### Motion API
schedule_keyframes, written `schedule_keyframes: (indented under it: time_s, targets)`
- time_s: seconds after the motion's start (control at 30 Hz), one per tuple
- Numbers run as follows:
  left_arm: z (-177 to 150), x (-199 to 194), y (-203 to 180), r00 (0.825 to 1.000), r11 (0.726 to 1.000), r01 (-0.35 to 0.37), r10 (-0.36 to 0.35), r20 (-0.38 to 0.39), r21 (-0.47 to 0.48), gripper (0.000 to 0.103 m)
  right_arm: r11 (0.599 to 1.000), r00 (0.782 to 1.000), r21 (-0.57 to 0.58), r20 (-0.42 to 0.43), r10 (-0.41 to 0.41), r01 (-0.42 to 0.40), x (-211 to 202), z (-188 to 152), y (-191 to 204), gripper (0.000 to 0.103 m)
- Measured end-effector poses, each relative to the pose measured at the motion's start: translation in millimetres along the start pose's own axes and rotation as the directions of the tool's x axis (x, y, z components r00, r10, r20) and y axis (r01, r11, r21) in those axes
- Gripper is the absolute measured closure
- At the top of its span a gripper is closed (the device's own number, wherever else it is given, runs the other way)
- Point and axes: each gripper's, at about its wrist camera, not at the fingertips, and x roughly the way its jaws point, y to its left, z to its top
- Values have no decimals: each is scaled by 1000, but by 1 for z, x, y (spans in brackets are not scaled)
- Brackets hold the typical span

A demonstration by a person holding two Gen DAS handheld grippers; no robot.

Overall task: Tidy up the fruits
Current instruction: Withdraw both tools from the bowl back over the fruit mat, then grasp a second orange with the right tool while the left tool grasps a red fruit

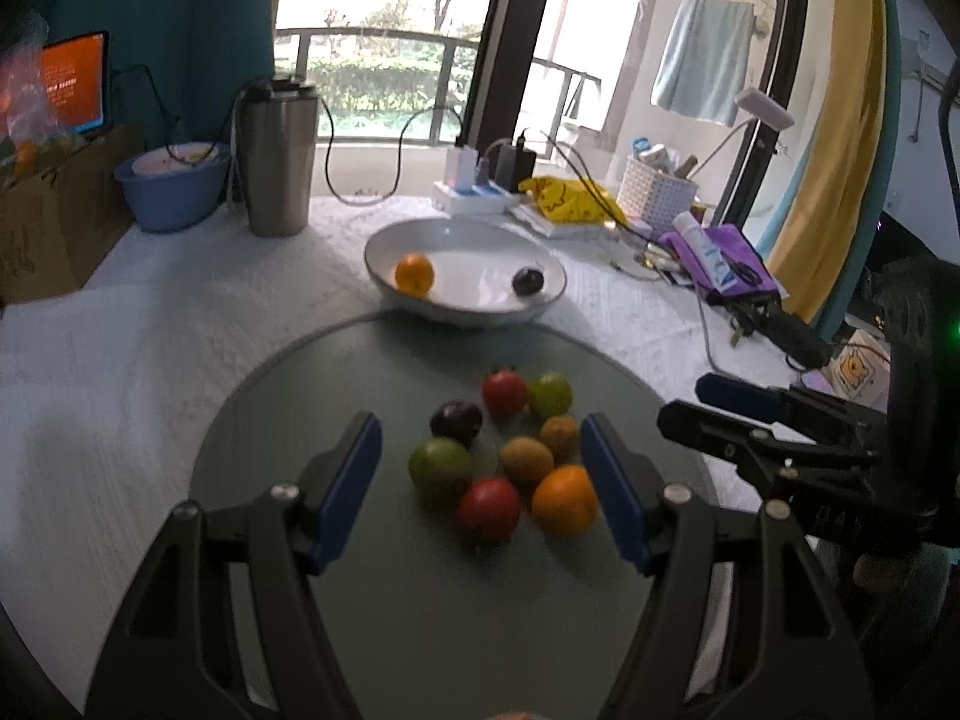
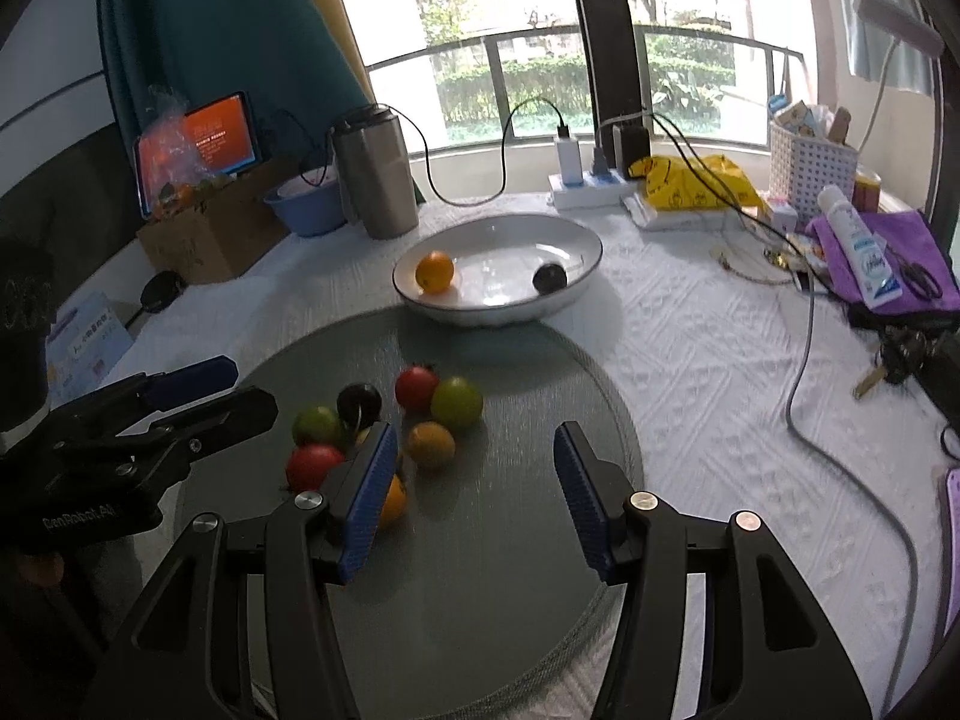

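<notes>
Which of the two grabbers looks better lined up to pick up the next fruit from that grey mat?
Probably the left gripper: its open fingers frame the fruit cluster, with the red fruit and orange straight ahead. The right gripper is also open, but faces mostly bare mat, the fruit off to its left.

Glossy white ceramic bowl (image 2: 498, 276), brushed metal tumbler (image 2: 377, 174), matt grey mat (image 2: 510, 540), textured white cloth (image 2: 708, 372).

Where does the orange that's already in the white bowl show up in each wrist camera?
Left wrist: the orange lies at the bowl's left side, above centre.
Right wrist: the orange again lies at the bowl's left side, just left of centre.
Shared landmark: the white bowl.
</notes>
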Motion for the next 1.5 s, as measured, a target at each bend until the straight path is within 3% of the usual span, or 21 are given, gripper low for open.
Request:
schedule_keyframes:
  time_s: [0.43,0.83,0.9,0.93,1.4,1.5]
  targets:
    - [-28,5,10,997,999,-8,5,-80,-35,33,995,993,-14,-68,98,-99,17,-17,20,46]
    - [-34,7,14,996,997,-26,20,-87,-74,33,987,978,-1,-132,158,-160,43,-27,27,46]
    - [-34,8,11,996,998,-24,18,-89,-66,33,981,972,11,-133,192,-193,44,-26,24,62]
    - [-34,9,10,996,998,-25,19,-90,-63,33,976,967,16,-134,217,-216,43,-26,24,64]
    - [-32,30,-11,990,998,-54,55,-128,12,34,986,983,20,-75,166,-165,19,-23,-2,64]
    - [-33,33,-14,988,998,-60,64,-139,30,49,987,984,25,-70,163,-161,18,-23,-5,64]
